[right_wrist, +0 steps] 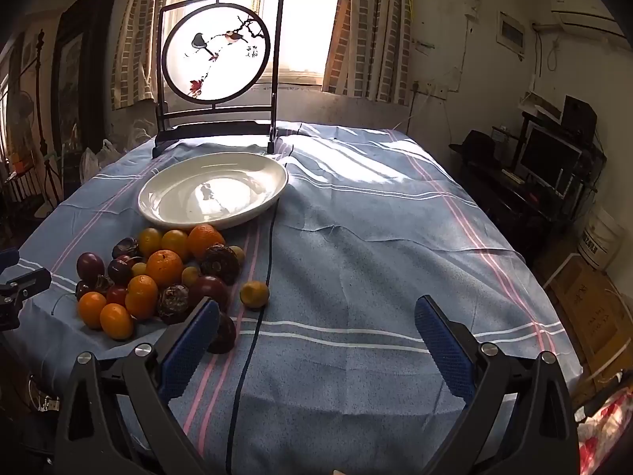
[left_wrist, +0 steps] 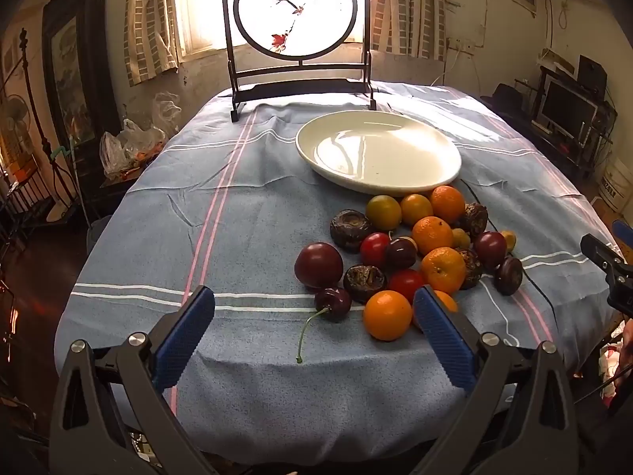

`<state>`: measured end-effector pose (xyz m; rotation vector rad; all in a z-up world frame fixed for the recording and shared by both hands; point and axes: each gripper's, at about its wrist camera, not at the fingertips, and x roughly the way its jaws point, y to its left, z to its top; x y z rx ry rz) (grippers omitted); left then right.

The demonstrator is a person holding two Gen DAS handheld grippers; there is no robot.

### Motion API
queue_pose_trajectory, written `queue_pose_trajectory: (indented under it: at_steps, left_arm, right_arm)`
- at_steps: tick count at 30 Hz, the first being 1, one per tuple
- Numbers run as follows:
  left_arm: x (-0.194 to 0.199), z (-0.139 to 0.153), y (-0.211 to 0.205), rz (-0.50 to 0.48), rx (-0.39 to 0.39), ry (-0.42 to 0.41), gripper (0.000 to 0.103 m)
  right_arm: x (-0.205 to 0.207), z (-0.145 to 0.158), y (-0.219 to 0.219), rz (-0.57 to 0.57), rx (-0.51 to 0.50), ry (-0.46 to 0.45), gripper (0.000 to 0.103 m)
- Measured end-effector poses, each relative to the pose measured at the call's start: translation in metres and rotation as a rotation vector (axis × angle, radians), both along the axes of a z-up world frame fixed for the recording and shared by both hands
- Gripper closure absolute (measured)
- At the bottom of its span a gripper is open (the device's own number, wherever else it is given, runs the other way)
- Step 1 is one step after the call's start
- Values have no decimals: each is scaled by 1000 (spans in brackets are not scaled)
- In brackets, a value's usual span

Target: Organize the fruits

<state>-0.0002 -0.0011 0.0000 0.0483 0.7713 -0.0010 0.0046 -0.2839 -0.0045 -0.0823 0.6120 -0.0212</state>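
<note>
Lying beside one white plate [left_wrist: 378,156]: five oranges [left_wrist: 432,234], two tomatoes [left_wrist: 374,248].

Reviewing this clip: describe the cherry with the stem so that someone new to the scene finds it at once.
Start at the white plate on the blue striped cloth; the fruit pile lies just in front of it. At the pile's near-left edge sits the dark cherry. It alone trails a long green stem toward the left hand-held gripper.

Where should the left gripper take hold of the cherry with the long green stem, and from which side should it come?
Grip the cherry across its round dark body, not the thin stem. Come from above with the left gripper, open now: an orange sits close on its right and a plum behind, but the top is free.
</note>
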Motion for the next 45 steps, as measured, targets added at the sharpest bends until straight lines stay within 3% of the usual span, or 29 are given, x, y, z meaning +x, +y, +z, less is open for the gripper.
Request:
queue_pose_trajectory:
  at_steps: [45]
  left_arm:
    - [0, 2, 1, -5, -30, 0, 4]
  right_arm:
    - [-1, -3, 1, 0, -2, 5, 4]
